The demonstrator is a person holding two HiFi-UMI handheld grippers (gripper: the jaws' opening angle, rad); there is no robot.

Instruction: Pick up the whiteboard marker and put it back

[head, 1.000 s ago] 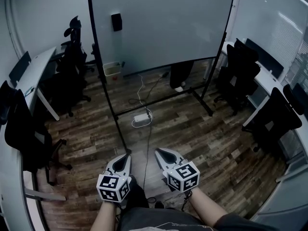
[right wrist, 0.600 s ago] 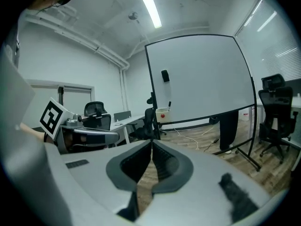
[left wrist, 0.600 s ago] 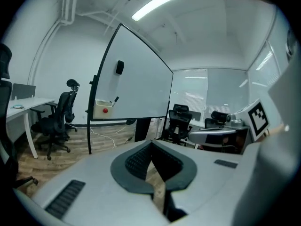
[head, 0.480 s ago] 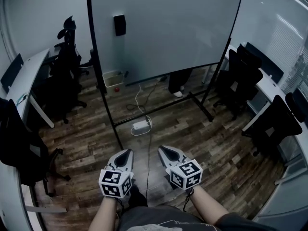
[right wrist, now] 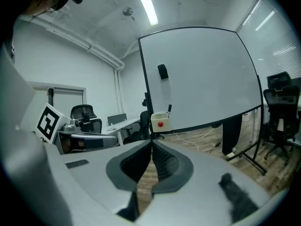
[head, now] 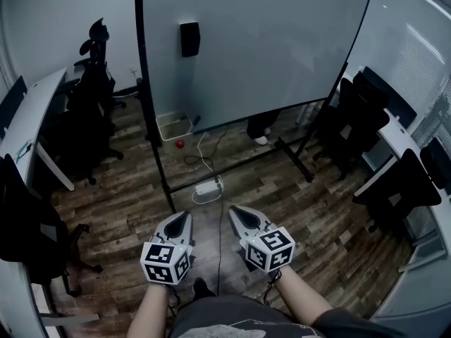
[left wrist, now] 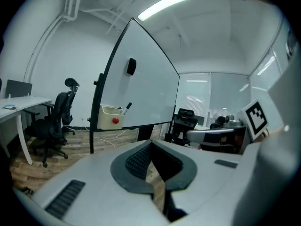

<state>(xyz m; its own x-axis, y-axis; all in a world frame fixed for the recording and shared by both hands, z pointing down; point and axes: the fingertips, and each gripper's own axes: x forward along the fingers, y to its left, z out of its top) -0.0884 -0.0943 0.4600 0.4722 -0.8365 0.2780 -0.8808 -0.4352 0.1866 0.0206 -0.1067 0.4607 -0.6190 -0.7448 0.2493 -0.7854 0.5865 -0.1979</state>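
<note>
The step in hand looks like the approach; the whiteboard marker point(left wrist: 127, 106) stands tilted in the cream box point(left wrist: 109, 113) at the lower left corner of the whiteboard point(head: 261, 41), well apart from both tools; the left gripper point(head: 181, 219) and right gripper point(head: 237, 212) each have their jaws together on nothing; they are held side by side, low before the person, pointing toward the board and slightly down; next, one must get near, open, and line up on the marker's exposed upper end.

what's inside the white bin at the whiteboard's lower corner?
One dark marker pokes up out of the white bin. Its walls hide the rest of the inside.
</note>
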